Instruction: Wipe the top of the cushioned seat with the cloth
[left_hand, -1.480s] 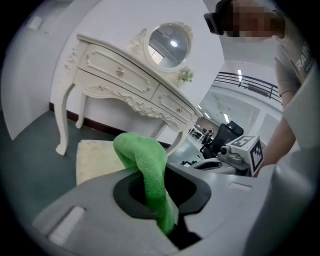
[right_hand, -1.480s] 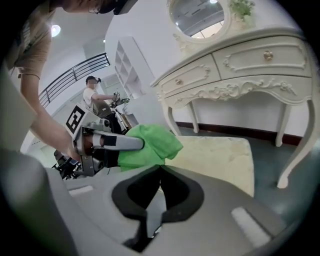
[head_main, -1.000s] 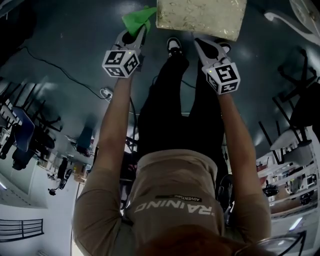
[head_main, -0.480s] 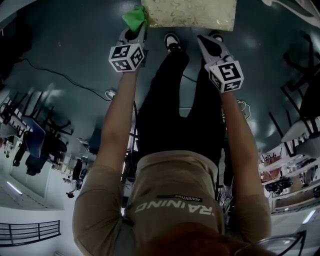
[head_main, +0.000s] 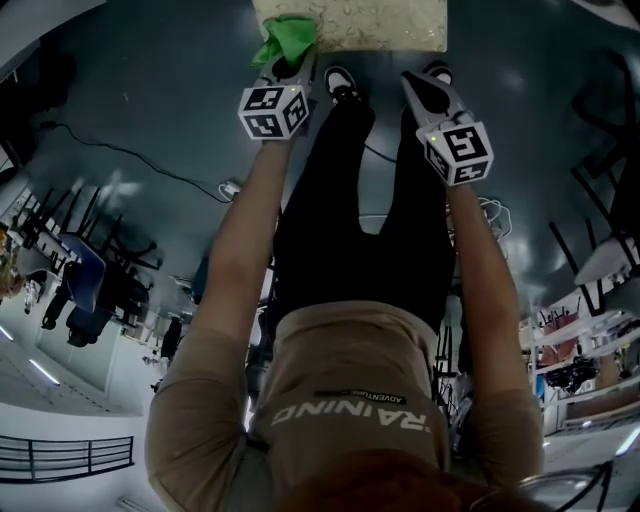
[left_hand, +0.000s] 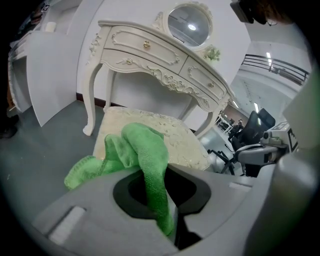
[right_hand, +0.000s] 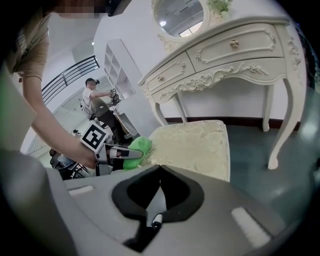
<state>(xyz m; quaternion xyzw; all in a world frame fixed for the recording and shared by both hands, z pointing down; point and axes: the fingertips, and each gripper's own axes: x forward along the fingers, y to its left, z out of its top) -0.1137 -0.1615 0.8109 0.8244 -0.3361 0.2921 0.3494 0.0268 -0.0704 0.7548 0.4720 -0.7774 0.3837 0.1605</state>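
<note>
Cloth (left_hand: 140, 150), green and bunched, pinched fast in left gripper (head_main: 290, 65); sits at near left corner of cushioned seat (head_main: 380, 25). Right gripper (head_main: 420, 88) just short of seat's front edge, jaws together on nothing. White dressing table (left_hand: 150, 55) behind seat.

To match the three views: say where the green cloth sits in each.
Head view: green cloth at top, left of centre.
Left gripper view: lower centre, before the cushioned seat.
Right gripper view: left of centre.
Shared landmark: the cushioned seat.
</note>
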